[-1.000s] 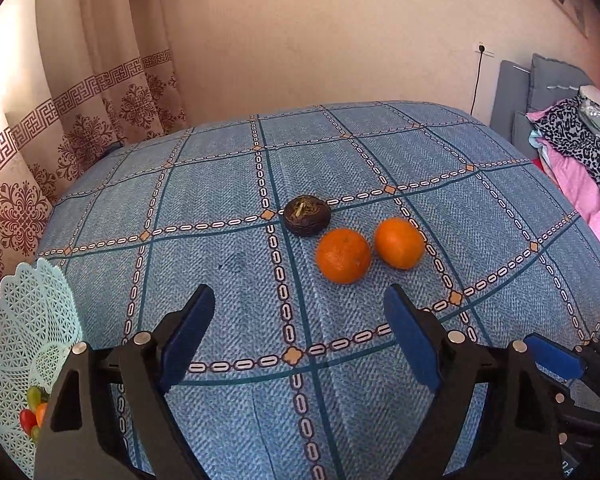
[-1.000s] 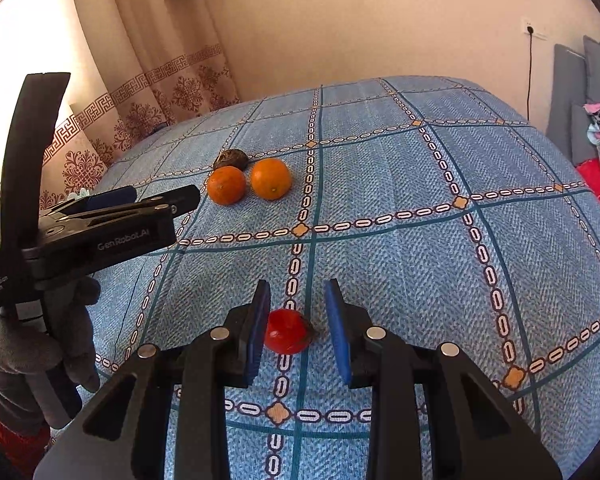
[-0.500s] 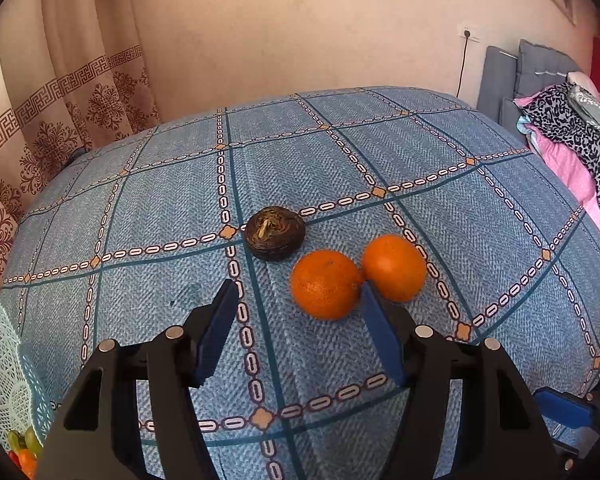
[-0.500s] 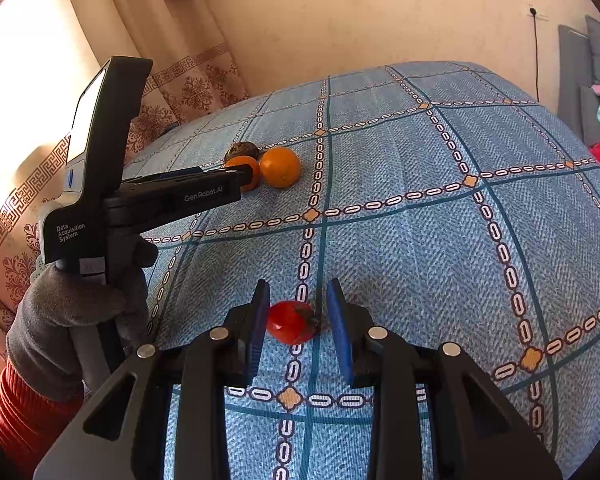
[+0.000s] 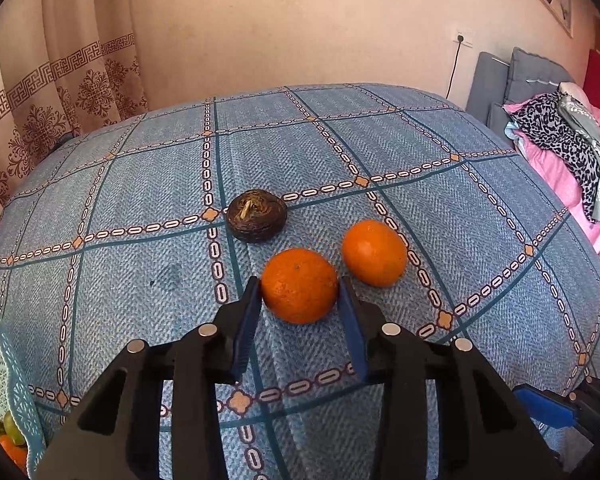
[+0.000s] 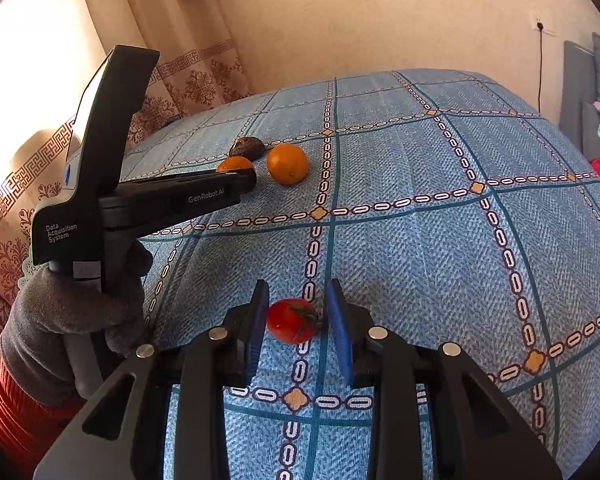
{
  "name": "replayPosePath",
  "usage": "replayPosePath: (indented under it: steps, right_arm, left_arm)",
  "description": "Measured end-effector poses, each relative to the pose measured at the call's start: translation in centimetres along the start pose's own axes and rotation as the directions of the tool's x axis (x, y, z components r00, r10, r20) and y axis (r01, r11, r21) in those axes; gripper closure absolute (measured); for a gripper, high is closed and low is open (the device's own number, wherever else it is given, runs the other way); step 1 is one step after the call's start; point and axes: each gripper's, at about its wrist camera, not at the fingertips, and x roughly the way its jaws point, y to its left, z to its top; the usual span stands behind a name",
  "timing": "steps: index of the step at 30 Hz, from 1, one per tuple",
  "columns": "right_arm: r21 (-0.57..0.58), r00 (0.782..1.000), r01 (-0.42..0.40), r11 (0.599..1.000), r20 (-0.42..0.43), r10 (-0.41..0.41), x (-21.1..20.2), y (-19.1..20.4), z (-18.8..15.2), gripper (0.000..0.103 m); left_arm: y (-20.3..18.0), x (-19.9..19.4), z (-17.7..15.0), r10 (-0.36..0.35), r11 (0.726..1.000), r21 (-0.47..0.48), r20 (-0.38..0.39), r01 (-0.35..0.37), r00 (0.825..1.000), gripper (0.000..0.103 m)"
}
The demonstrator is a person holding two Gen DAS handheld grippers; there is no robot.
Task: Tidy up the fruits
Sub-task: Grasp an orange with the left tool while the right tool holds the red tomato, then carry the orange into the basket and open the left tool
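Note:
Two oranges and a dark brown shrivelled fruit (image 5: 257, 216) lie on the blue patterned cloth (image 5: 460, 208). My left gripper (image 5: 299, 286) is shut on the near orange (image 5: 299, 285), with a blue pad pressed to each side. Just to its right rests the second orange (image 5: 374, 252), apart from the fingers. In the right wrist view a small red tomato (image 6: 293, 320) lies on the cloth between the pads of my right gripper (image 6: 296, 308), which stands open with a gap on the tomato's right.
A pale mint lace basket (image 5: 4, 360) holding small fruits sits at the cloth's left edge. A gloved hand (image 6: 72, 320) with a red sleeve holds the left gripper. Curtains hang at the left; bedding and clothes (image 5: 560, 140) lie at the right.
My left gripper moved forward to the near orange and its fingers closed from wide open onto it. The right gripper stayed around the tomato at the same width.

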Motion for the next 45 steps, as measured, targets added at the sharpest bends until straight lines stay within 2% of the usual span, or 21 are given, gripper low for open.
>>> replayPosePath:
  steps: [5, 12, 17, 26, 33, 40, 45]
  right_arm:
    - [-0.005, 1.000, -0.003, 1.000, -0.005, 0.003, 0.2, 0.1, -0.1, 0.073]
    - [0.029, 0.997, -0.031, 0.999, -0.070, 0.032, 1.1, -0.8, 0.0, 0.073]
    - [-0.001, 0.997, -0.006, 1.000, -0.078, 0.006, 1.3, -0.5, 0.0, 0.073]
    - [-0.034, 0.997, 0.032, 0.999, -0.070, -0.035, 1.1, 0.2, -0.1, 0.074]
    - [-0.005, 0.999, 0.028, 1.000, -0.042, -0.028, -0.1, 0.0, 0.2, 0.074]
    - [0.008, 1.000, 0.003, 1.000, -0.008, -0.003, -1.6, 0.5, 0.9, 0.074]
    - [0.004, 1.000, 0.015, 1.000, -0.022, -0.015, -1.6, 0.7, 0.3, 0.074]
  left_arm:
    - [0.1, -1.4, -0.2, 0.044, 0.999, 0.006, 0.012, -0.044, 0.999, 0.063]
    - [1.0, -4.1, -0.6, 0.091, 0.996, -0.009, 0.035, -0.090, 0.995, 0.063]
    - [2.0, -5.5, -1.1, 0.094, 0.995, -0.045, 0.040, -0.092, 0.995, 0.063]
    - [3.3, -8.5, -1.8, 0.088, 0.994, -0.080, 0.090, -0.081, 0.992, 0.063]
    - [4.6, -10.9, -2.6, 0.097, 0.990, -0.110, 0.127, -0.084, 0.987, 0.063]
    - [6.6, -13.2, -3.6, 0.164, 0.980, -0.142, 0.159, -0.142, 0.974, 0.063]
    - [8.4, -14.4, -4.5, 0.203, 0.968, -0.180, 0.162, -0.173, 0.966, 0.063]
